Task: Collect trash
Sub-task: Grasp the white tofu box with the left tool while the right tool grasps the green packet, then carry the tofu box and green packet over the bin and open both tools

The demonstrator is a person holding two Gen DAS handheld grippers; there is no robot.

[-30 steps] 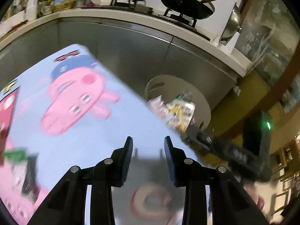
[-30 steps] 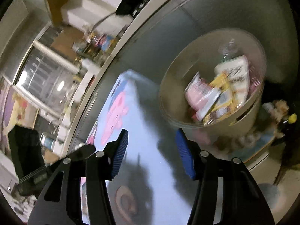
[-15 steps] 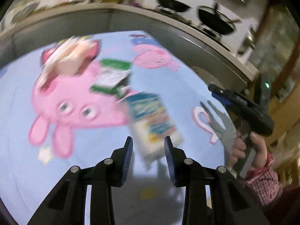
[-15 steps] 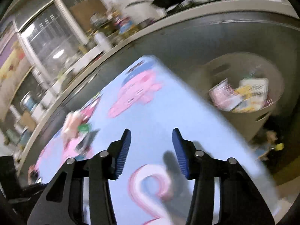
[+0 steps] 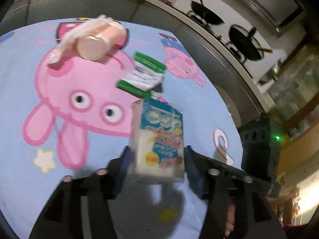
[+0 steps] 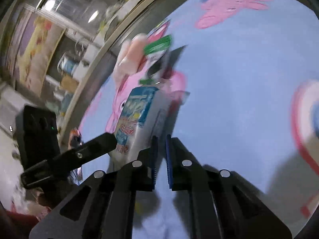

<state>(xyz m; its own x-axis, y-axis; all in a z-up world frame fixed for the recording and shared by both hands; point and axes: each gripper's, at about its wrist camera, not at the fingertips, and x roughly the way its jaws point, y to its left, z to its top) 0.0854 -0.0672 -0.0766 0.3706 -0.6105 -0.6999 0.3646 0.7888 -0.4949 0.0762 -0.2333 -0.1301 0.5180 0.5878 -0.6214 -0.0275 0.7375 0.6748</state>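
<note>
Blue-and-white carton (image 5: 157, 139), this side of green packet (image 5: 142, 75): left gripper (image 5: 155, 171) straddles it unclenched, should squeeze squarely; right gripper (image 6: 160, 157) nearly clenched, empty.

One blue carton (image 5: 159, 137), one green packet (image 5: 142, 75), one pink cup (image 5: 99, 43), two pans (image 5: 206, 16).

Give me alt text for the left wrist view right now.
The left hand-held gripper brackets a blue-and-white carton on a cartoon-pig tablecloth. Behind lie a green-edged packet and a pink cup.
</note>
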